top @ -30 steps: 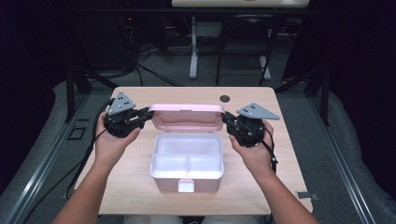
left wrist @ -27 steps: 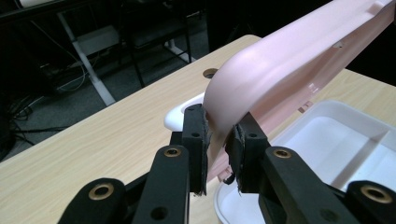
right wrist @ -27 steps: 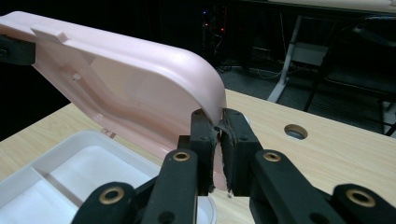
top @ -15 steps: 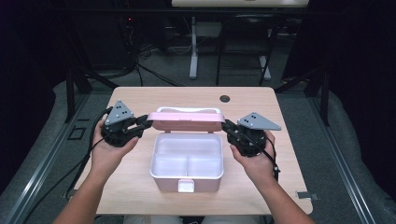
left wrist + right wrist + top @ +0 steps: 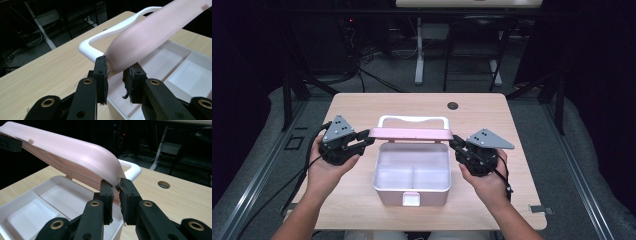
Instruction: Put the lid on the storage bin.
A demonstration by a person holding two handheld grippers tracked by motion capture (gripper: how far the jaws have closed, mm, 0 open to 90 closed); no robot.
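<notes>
From the high view we see the pink lid tipped lower over the white box than a second ago, the left gripper's jaws easing apart around its corner, the right gripper clamping its edge, closing under way

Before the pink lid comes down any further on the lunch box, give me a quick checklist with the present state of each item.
1. Right gripper pinches the pink lid at its corner: ok, pads look pressed on the edge.
2. Left gripper grips the lid's other end: not ok, its jaws have just been opening; the lid edge sits between the pads with a gap at one.
3. Lid partly raised over the white box: ok.
4. Both compartments of the box free of items: ok.
5. White handle behind the lid, out of its way: ok.
6. Lid hinge seated properly: cannot tell, hidden under the lid.
</notes>
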